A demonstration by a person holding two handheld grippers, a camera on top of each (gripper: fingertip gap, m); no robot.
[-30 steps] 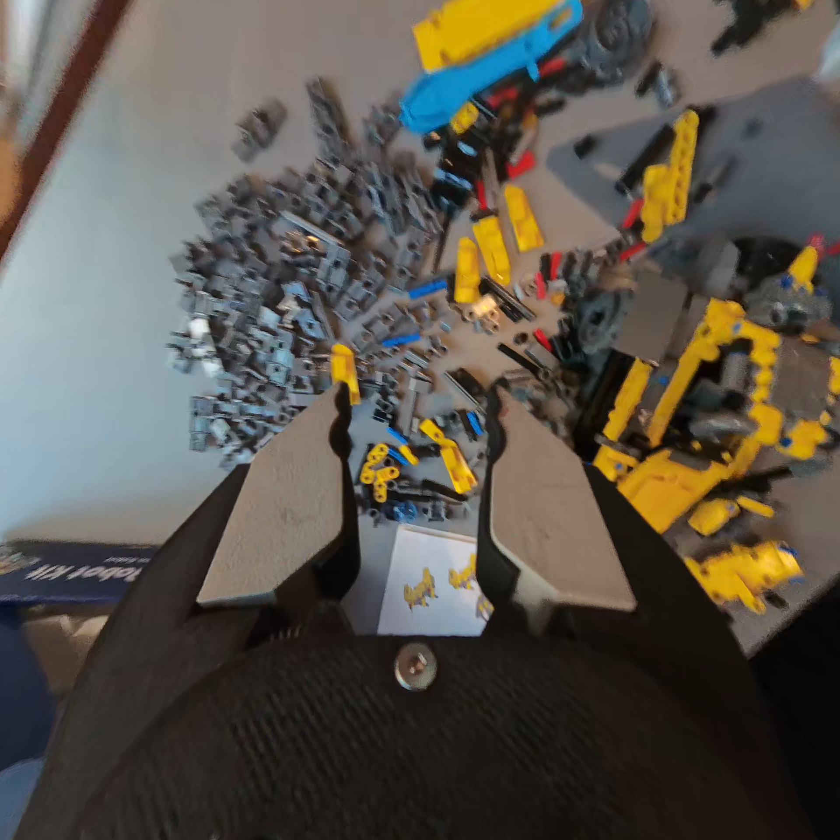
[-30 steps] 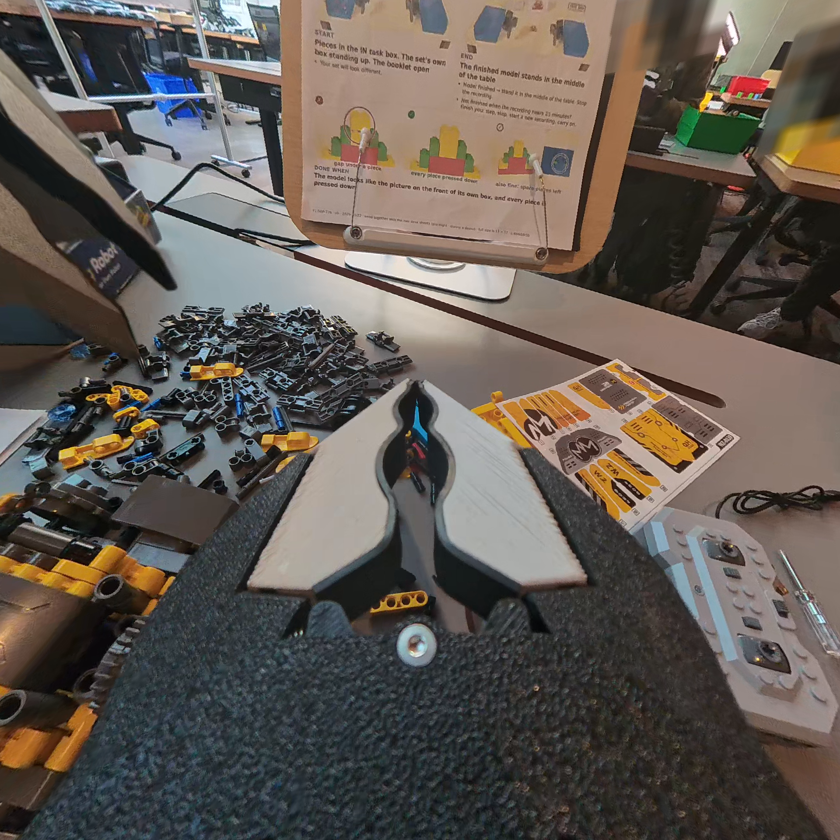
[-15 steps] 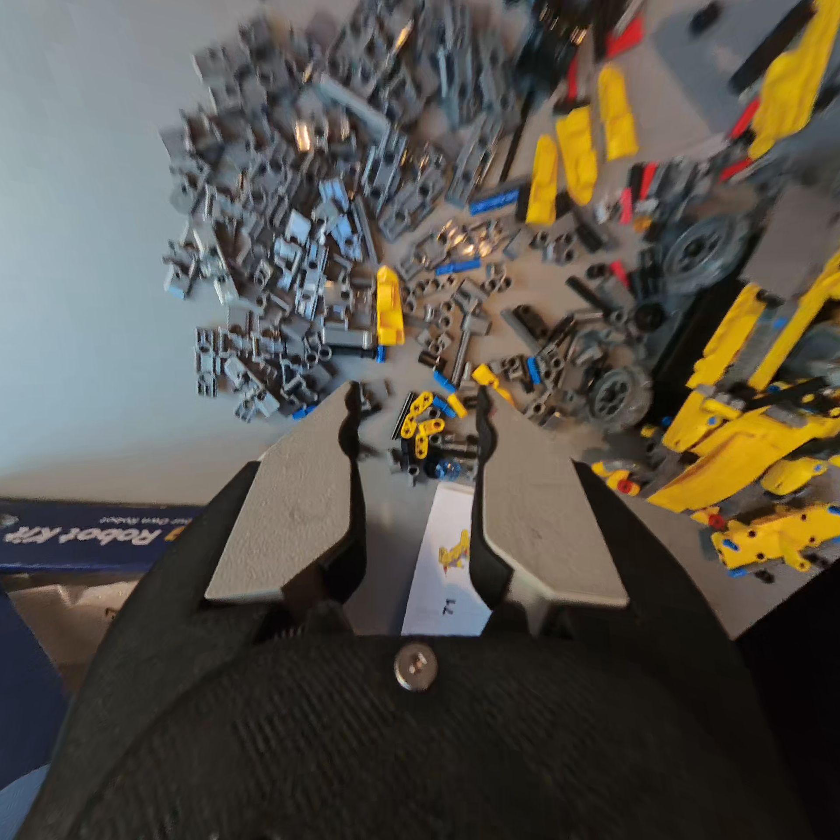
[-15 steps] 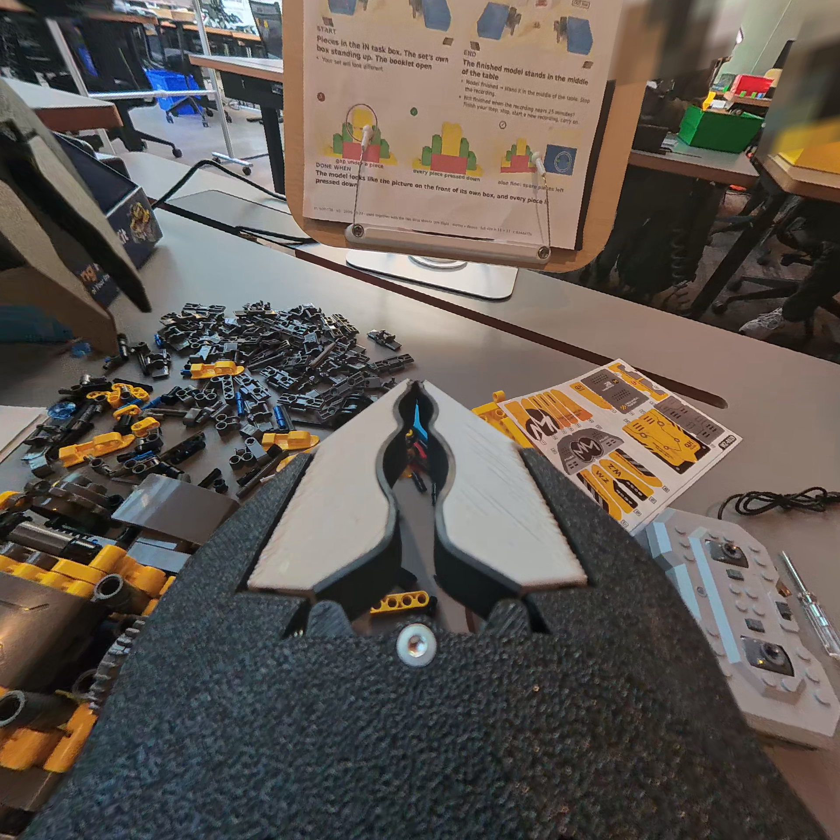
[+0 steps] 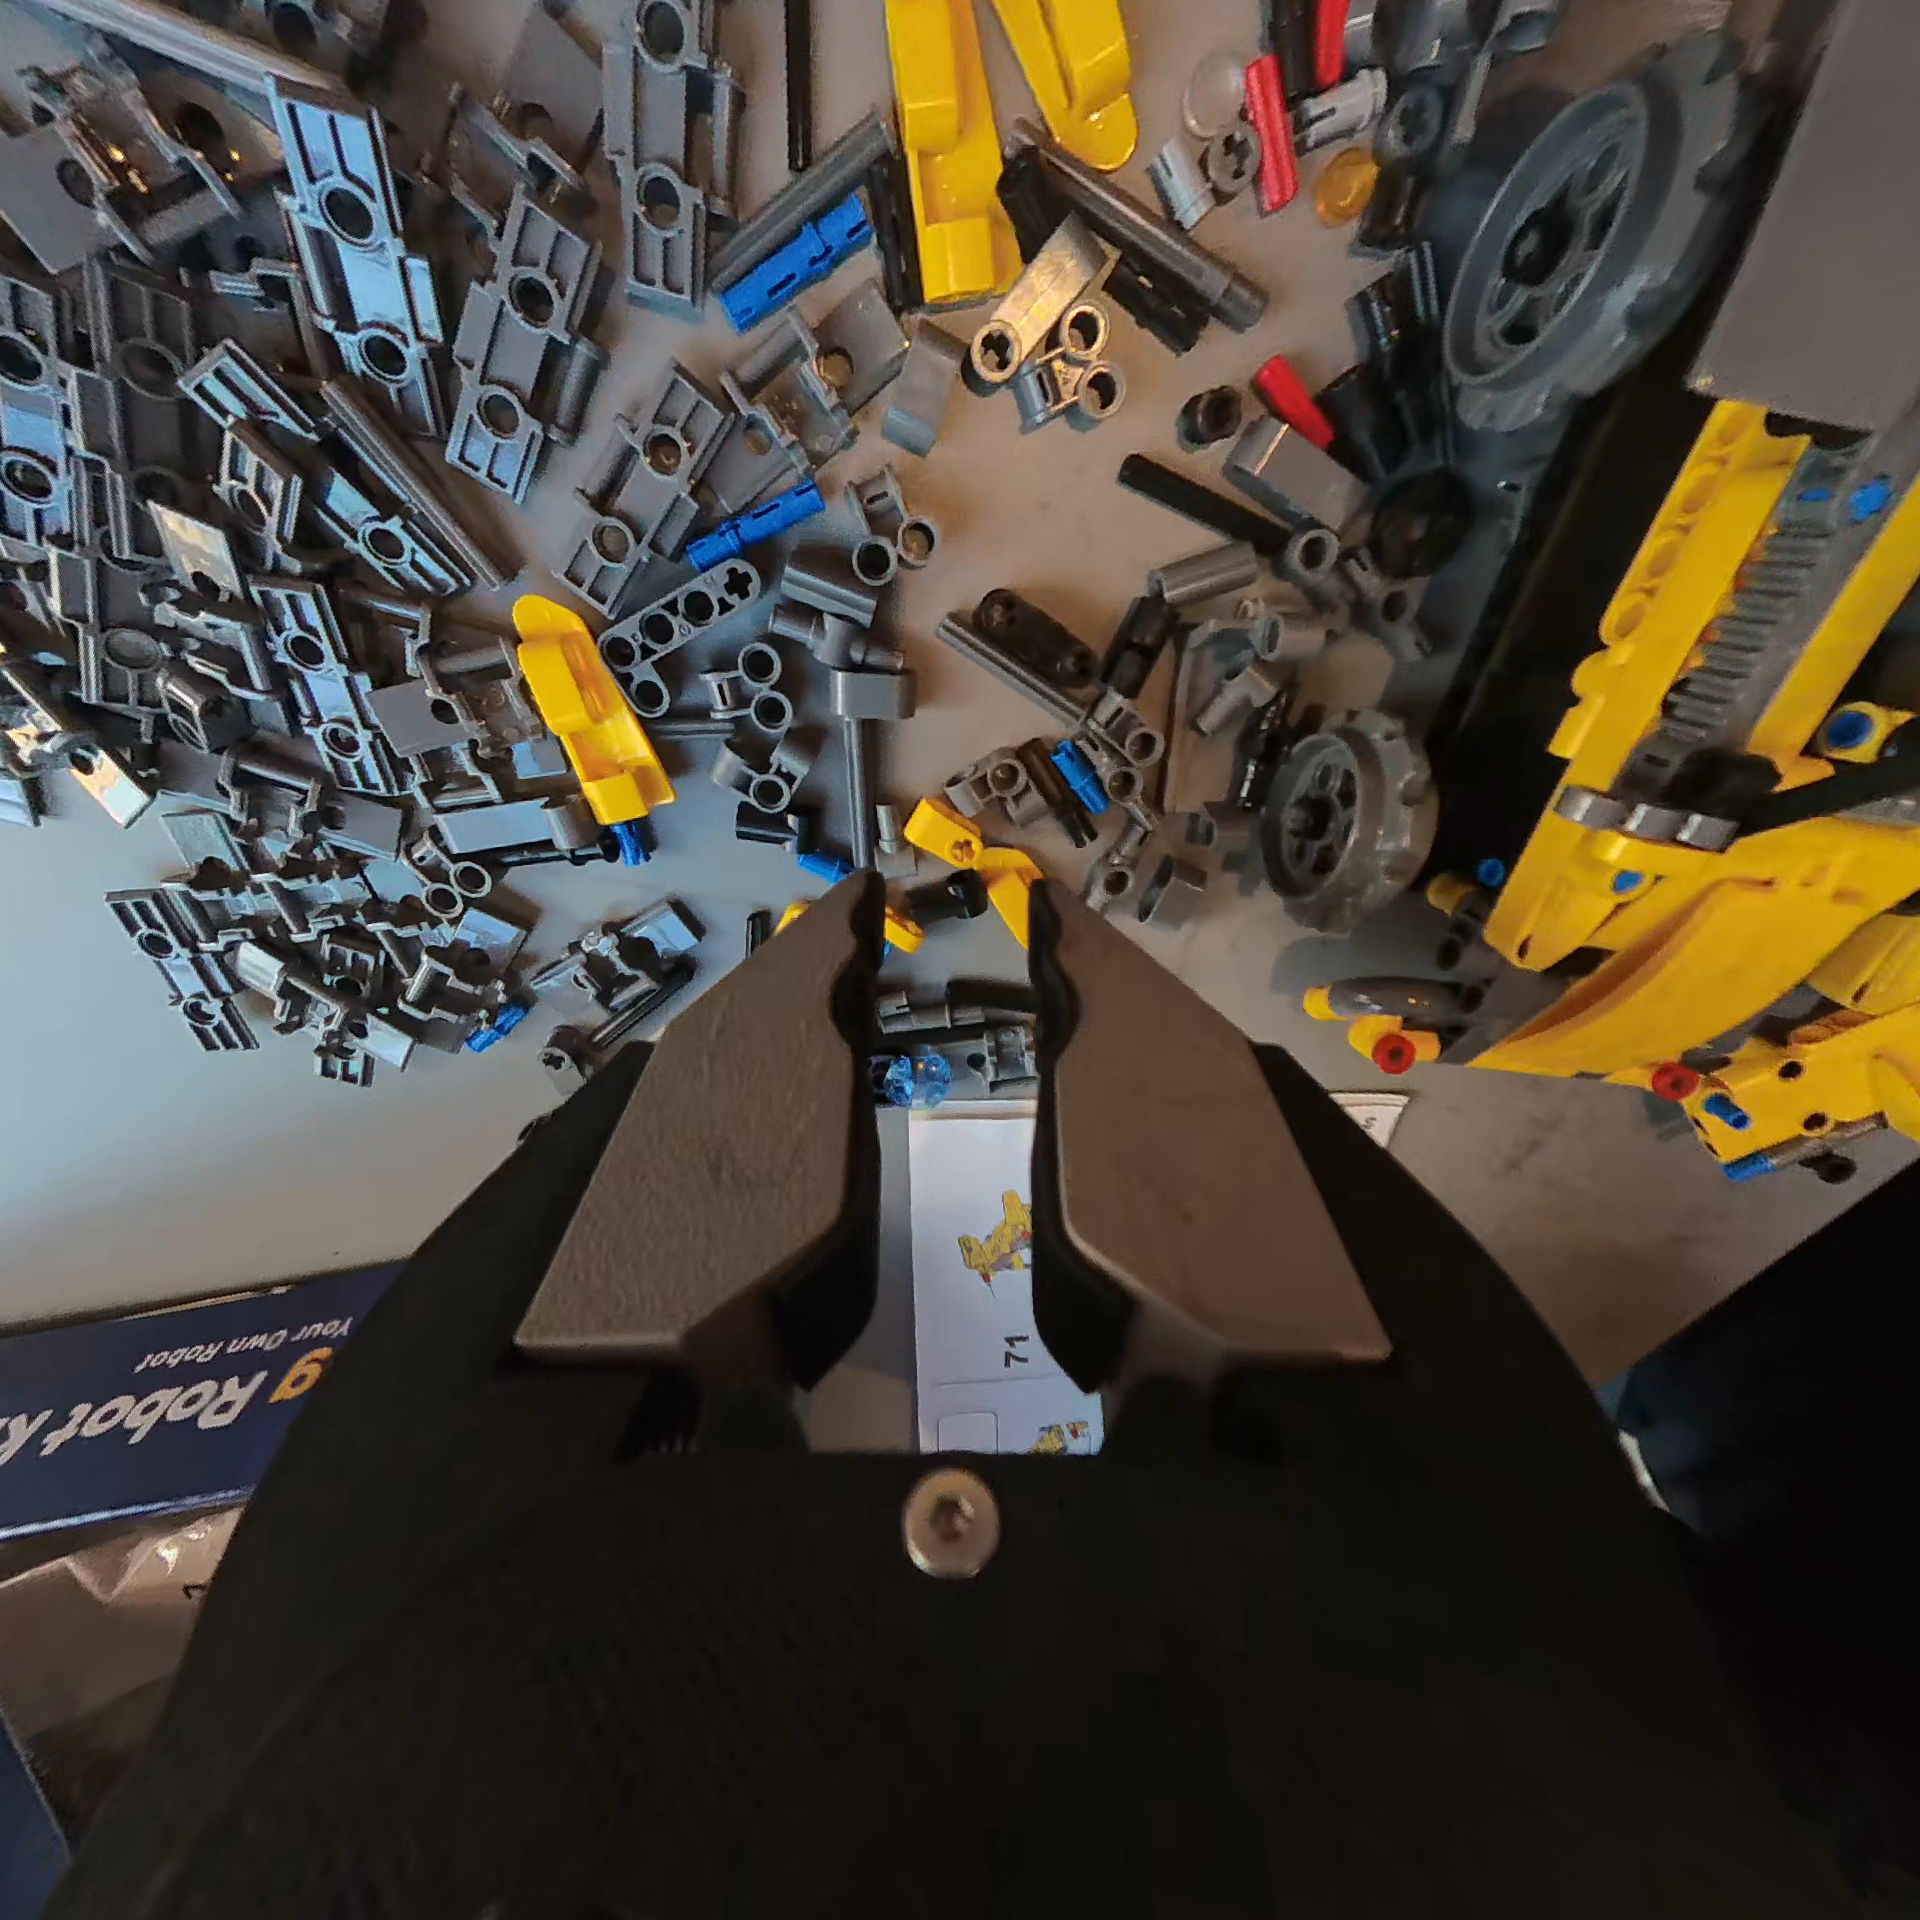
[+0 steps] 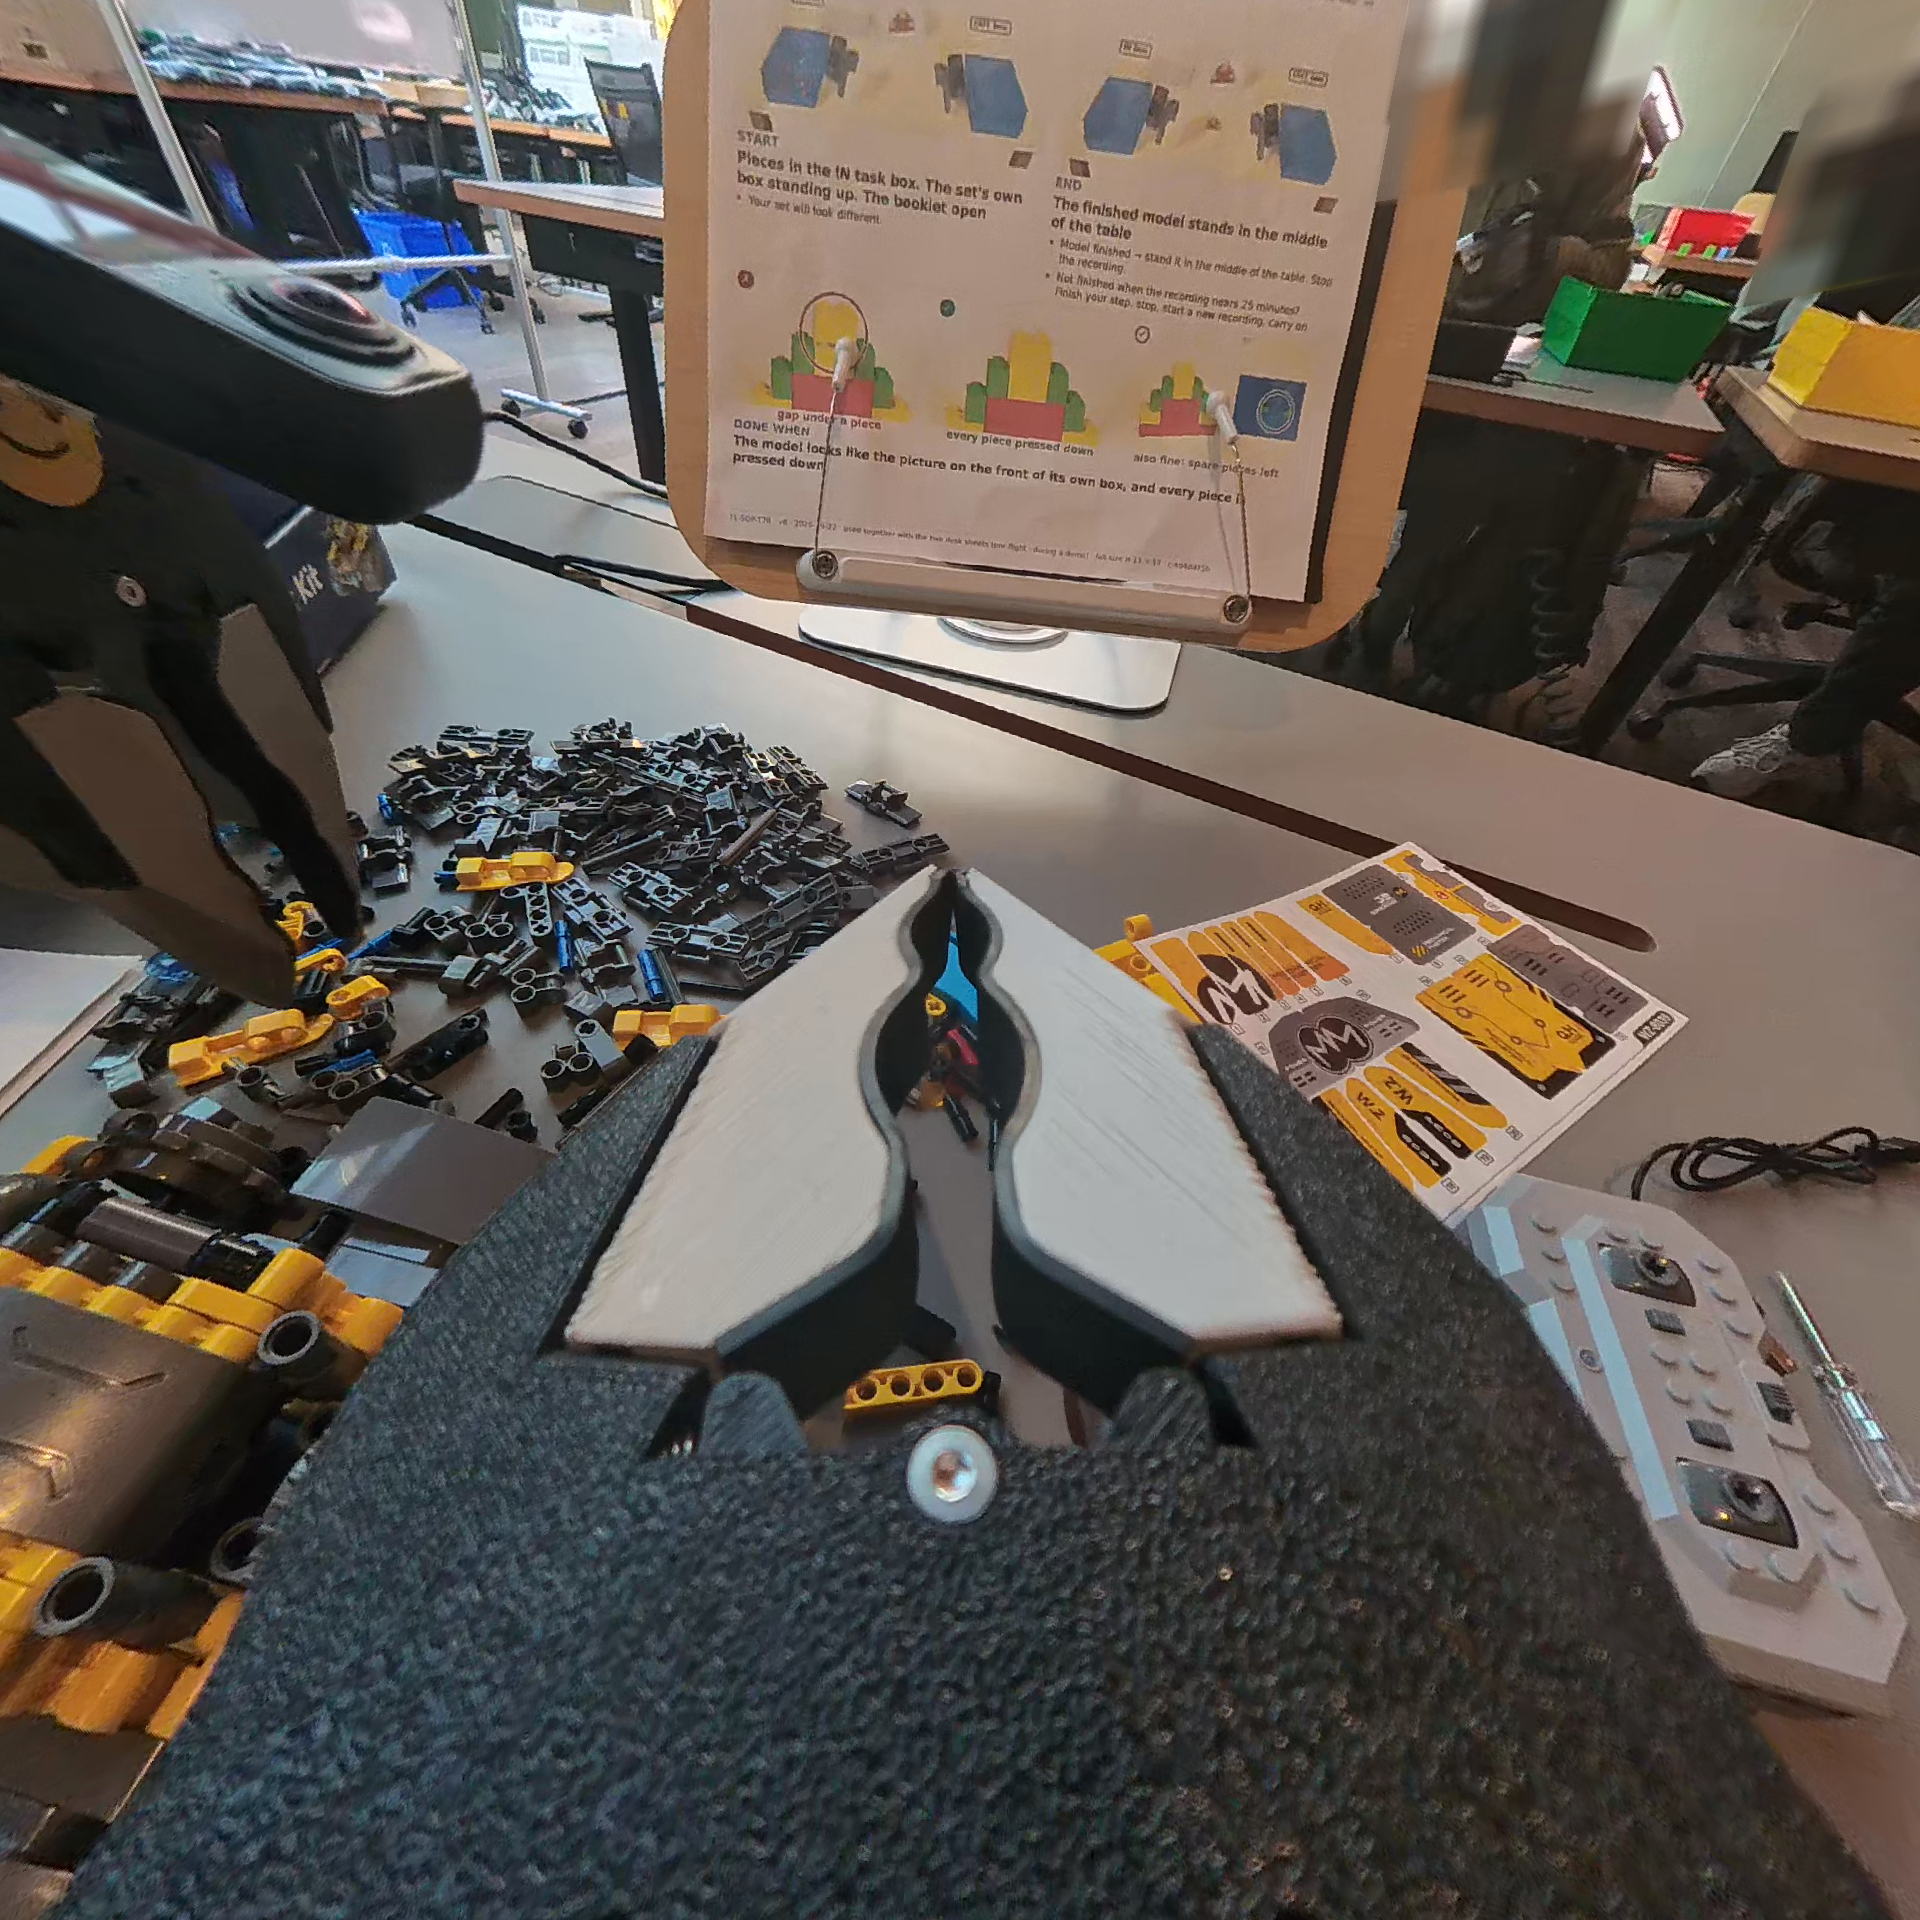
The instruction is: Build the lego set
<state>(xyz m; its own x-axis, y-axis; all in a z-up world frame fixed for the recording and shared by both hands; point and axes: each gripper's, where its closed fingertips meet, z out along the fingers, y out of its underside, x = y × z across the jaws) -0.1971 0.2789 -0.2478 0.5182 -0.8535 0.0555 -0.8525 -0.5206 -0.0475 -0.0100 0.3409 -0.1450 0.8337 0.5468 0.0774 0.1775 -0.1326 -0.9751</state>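
The left gripper [image 5: 951, 904] hangs partly open and empty over small yellow pieces [image 5: 971, 857] near the table's [image 5: 156, 1174] front edge, best straddling one piece squarely, while the right gripper [image 6: 954, 881], pinched closed, holds nothing visible.

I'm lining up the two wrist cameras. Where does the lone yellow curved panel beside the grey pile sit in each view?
Left wrist view: yellow panel, left of centre, at the grey pile's right edge, above the open left gripper.
Right wrist view: same panel, upper left, at the pile's near edge.
Shared landmark: the left gripper, hanging over the small yellow pieces.
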